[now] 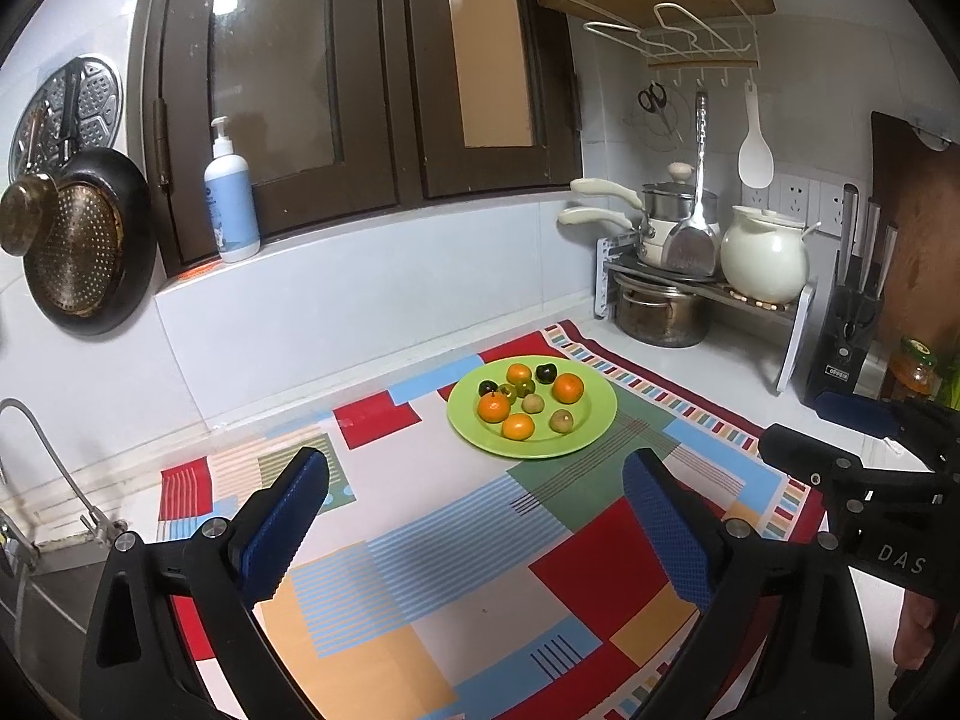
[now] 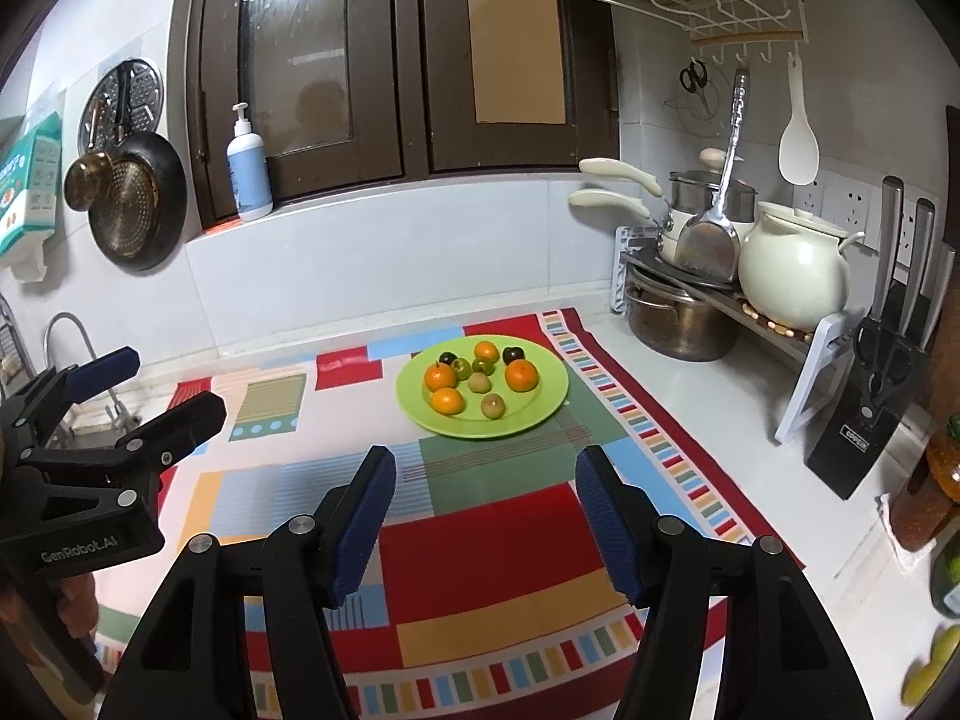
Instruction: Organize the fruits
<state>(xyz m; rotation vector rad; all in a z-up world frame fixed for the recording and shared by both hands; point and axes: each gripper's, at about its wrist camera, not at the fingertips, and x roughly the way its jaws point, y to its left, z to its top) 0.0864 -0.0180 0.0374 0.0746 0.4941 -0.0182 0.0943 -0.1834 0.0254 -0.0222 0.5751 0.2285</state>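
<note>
the patchwork cloth (image 1: 456, 546) in red, blue, green and orange covers the counter under me, and it is the biggest thing in view. behind it, on the right, a metal rack (image 2: 774, 324) carries a cream pot (image 2: 792, 264) and stacked pans, with a steel pot (image 2: 678, 318) tucked beneath and a black knife block (image 2: 870, 414) just beside it. on the left wall hangs a dark pan (image 1: 84, 240), and a soap bottle (image 1: 231, 198) stands on the window ledge.

near the far edge of the cloth sits the green plate (image 1: 594, 426), and all the fruit lies on it: four oranges (image 1: 567, 388), a few small green and brownish fruits (image 1: 561, 420), and two dark ones (image 1: 545, 372) (plums, perhaps, though they are too small to be sure).

my left gripper (image 1: 474, 516) hangs over the near part of the cloth, well short of the plate, its blue pads spread very wide with nothing between them. my right gripper (image 2: 486, 516) hangs beside it, parted about halfway, also empty, with only cloth showing in the gap.
</note>
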